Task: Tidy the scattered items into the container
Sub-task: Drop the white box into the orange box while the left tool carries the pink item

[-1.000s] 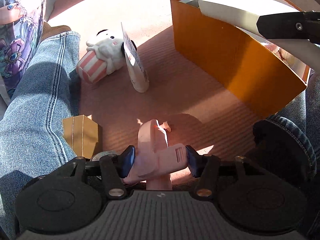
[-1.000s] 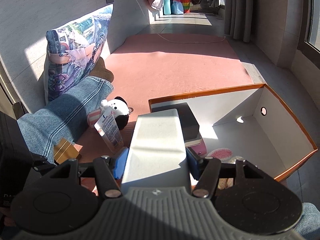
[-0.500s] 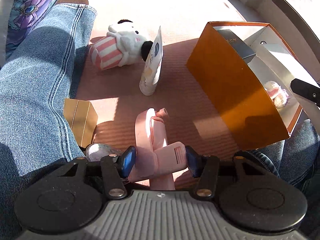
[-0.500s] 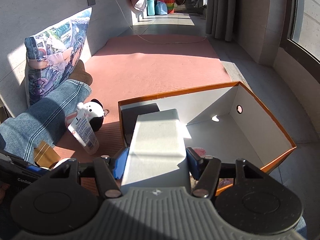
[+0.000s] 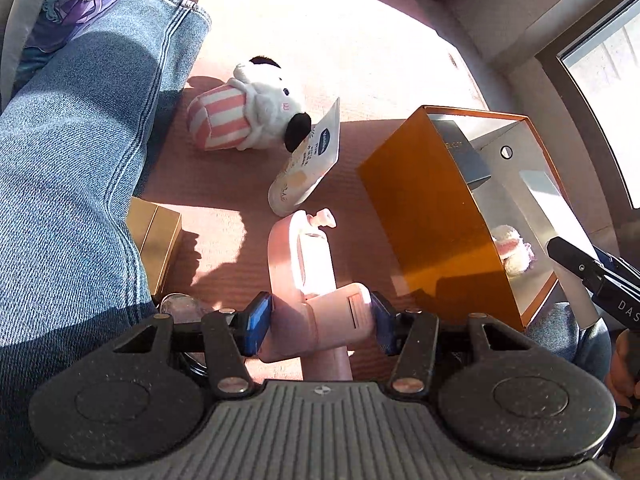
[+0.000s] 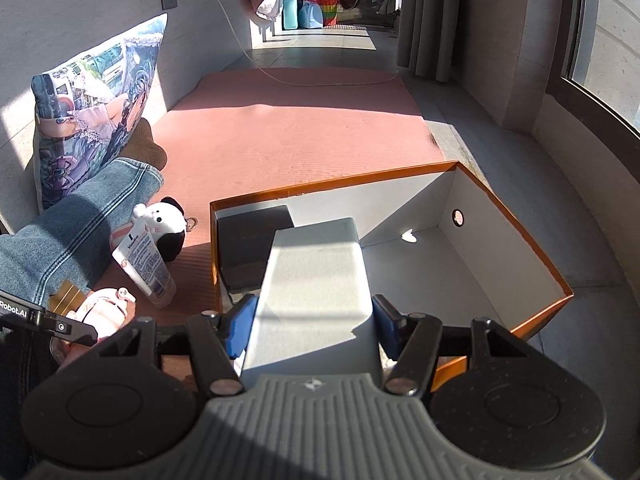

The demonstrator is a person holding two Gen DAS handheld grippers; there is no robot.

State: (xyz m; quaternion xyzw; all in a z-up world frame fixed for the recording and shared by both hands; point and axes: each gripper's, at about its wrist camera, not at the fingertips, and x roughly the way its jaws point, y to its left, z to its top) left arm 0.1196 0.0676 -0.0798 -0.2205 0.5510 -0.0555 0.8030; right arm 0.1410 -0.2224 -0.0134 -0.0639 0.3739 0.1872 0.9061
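Observation:
My left gripper (image 5: 318, 320) is shut on a pink plastic gadget (image 5: 304, 256) and holds it above the mat, left of the orange box (image 5: 432, 216). My right gripper (image 6: 310, 326) is shut on a white rectangular box (image 6: 316, 280) and holds it over the near edge of the orange box (image 6: 520, 240), which has a dark box (image 6: 252, 240) and a pink fluffy item (image 5: 510, 248) inside. On the mat lie a plush dog (image 5: 252, 108), a lotion tube (image 5: 308, 168), a gold box (image 5: 156, 240) and a round tin (image 5: 180, 304).
My jeans-clad leg (image 5: 68, 160) lies along the left of the pink mat (image 6: 296, 128). A printed pillow (image 6: 92, 108) leans on the wall. A cable (image 6: 320, 80) crosses the mat's far end. A window ledge (image 6: 580, 120) runs along the right.
My left gripper has lifted and swung with the pink gadget, so more of the orange box's inside shows. My right gripper has risen a little over the box with the white box.

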